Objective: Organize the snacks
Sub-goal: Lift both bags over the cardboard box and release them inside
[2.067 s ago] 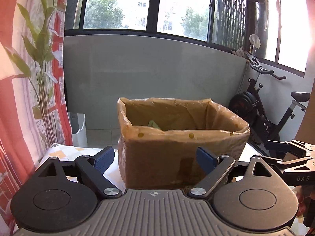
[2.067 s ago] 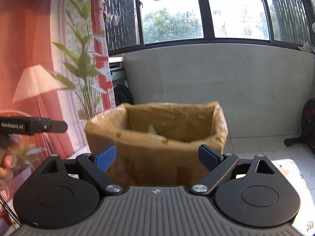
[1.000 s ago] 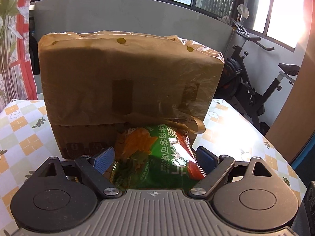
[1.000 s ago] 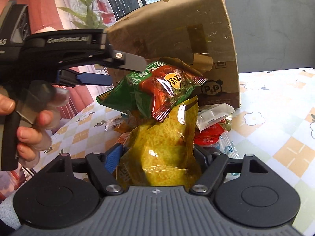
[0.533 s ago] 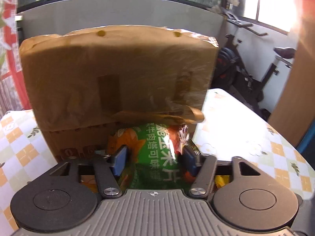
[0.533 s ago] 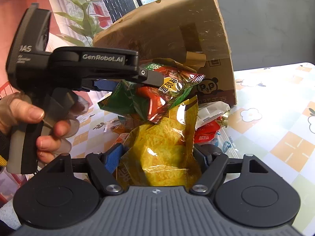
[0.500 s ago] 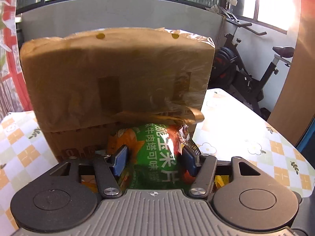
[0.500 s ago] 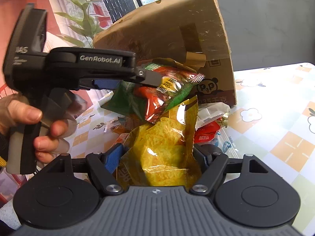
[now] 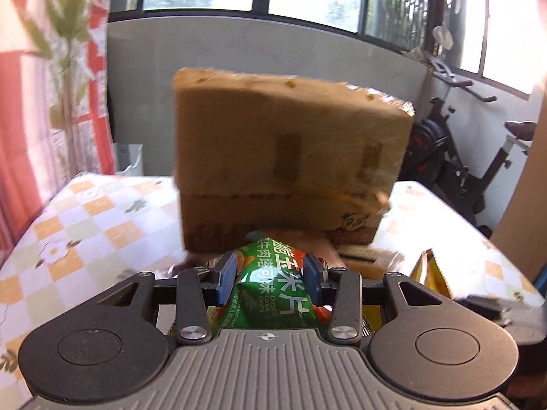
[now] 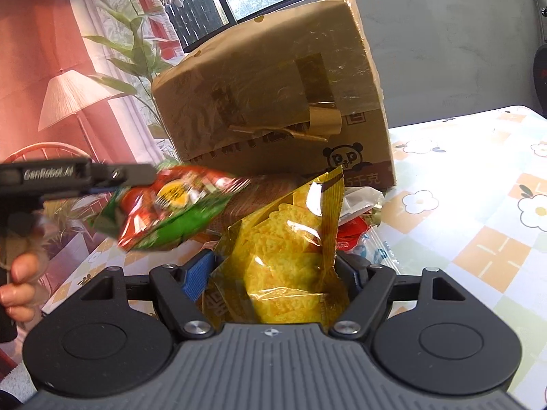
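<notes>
A table [image 9: 89, 218] in a flowered check cloth carries a tall cardboard box [image 9: 290, 157], wrapped in clear film, with loose snack packs heaped at its foot. In the right wrist view a yellow bag [image 10: 290, 249] stands upright before the box, and the right gripper [image 10: 273, 273] has both pads pressed on its sides, holding it. The left gripper [image 9: 270, 278] has just been closing its jaws and now pinches a green bag [image 9: 273, 294] of corn chips between its blue pads [image 9: 227, 280]; that bag hangs lifted off the heap, just left of the yellow one, blurred. A hand [image 10: 18, 283] grips the left tool's handle.
</notes>
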`<state>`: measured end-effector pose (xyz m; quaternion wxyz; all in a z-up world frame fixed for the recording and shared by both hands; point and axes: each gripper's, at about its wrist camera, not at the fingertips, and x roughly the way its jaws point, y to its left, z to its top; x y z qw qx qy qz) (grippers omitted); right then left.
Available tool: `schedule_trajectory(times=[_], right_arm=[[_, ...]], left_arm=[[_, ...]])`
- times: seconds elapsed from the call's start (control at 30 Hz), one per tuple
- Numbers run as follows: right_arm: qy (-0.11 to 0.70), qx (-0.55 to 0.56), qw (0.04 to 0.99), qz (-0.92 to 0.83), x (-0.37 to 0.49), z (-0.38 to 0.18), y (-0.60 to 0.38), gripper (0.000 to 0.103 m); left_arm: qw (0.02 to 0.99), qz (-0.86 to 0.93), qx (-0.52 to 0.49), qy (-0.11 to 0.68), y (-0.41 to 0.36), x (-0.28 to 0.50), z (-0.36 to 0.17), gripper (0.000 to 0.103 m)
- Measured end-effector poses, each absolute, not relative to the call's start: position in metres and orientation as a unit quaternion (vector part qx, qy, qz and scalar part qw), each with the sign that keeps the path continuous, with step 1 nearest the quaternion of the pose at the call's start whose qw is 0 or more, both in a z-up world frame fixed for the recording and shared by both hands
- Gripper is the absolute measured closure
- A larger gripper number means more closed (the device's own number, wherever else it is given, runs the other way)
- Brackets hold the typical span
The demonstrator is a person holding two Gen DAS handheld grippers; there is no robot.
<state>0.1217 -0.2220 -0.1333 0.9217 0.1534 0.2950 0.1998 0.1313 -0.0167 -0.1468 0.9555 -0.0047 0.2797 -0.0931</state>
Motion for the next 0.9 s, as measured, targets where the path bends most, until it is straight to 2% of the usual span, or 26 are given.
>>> schedule_trajectory(times=[0.07, 0.13, 0.17, 0.27, 0.47, 0.63, 0.9], right_arm=[[0.297, 0.149, 0.922, 0.2, 0.121, -0.133, -0.221, 0.027], [0.299, 0.145, 0.922, 0.2, 0.12, -0.133, -0.219, 0.027], [0.3, 0.144, 0.922, 0.2, 0.119, -0.133, -0.218, 0.027], [0.302, 0.142, 0.921, 0.2, 0.12, -0.134, -0.218, 0.027], [0.304, 0.134, 0.921, 0.201, 0.119, -0.134, -0.216, 0.027], [0.306, 0.133, 0.921, 0.202, 0.119, -0.135, -0.216, 0.027], [0.306, 0.134, 0.921, 0.202, 0.119, -0.136, -0.216, 0.027]], left_arm=[[0.952, -0.075, -0.007, 0.297, -0.006, 0.127, -0.158, 0.08], [0.944, -0.068, -0.025, 0.323, 0.01, 0.121, -0.167, 0.079], [0.944, -0.071, -0.035, 0.322, 0.014, 0.118, -0.17, 0.075], [0.943, -0.063, -0.054, 0.323, 0.024, 0.115, -0.172, 0.041], [0.937, -0.06, -0.07, 0.337, 0.037, 0.12, -0.183, 0.012], [0.927, -0.09, -0.065, 0.357, 0.034, 0.125, -0.195, 0.012], [0.929, -0.087, 0.021, 0.358, 0.009, 0.127, -0.199, 0.006]])
